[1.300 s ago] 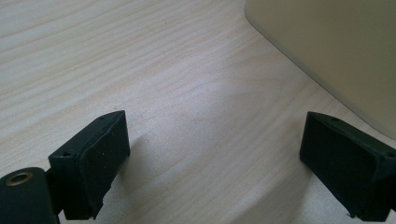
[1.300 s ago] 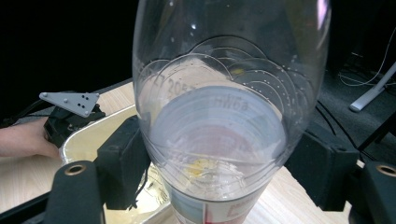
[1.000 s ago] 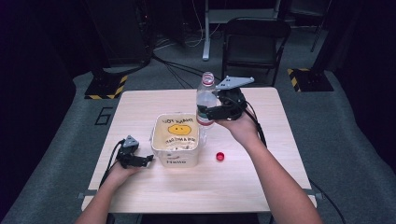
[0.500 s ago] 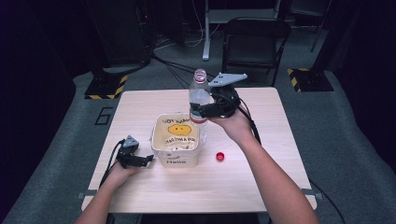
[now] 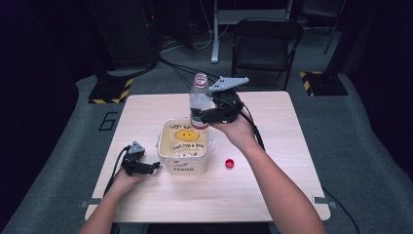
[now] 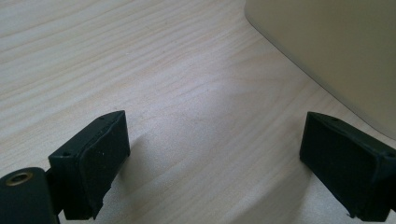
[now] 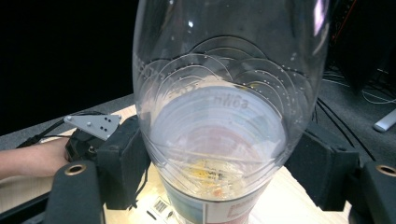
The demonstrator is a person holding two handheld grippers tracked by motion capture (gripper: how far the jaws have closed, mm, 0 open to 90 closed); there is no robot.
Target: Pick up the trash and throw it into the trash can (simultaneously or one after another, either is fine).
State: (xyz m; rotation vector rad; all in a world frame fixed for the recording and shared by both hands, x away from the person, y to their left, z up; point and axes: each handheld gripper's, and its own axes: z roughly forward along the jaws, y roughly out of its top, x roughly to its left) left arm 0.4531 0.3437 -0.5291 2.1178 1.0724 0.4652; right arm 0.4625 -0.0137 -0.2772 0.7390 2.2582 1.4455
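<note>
A clear plastic bottle (image 5: 199,100) with a white label stands upright in the air over the far rim of the cream tub (image 5: 168,146). My right gripper (image 5: 198,117) is shut on its lower body, and in the right gripper view the bottle (image 7: 219,93) sits between both pads with the gripper (image 7: 217,172) closed around it. A small red cap (image 5: 229,163) lies on the table to the right of the tub. My left gripper (image 5: 148,167) rests low on the table just left of the tub, its jaws open and empty (image 6: 215,163), with the tub wall (image 6: 336,46) close by.
The light wooden table (image 5: 272,185) has bare room at its right and front. The tub bears a yellow smiley print inside. A dark folding chair (image 5: 265,44) and cables stand beyond the far edge. My left gripper (image 7: 91,135) also shows past the bottle.
My right gripper has carried the bottle leftward and slightly up, from right of the tub's far corner to over its far rim. The left gripper has stayed put.
</note>
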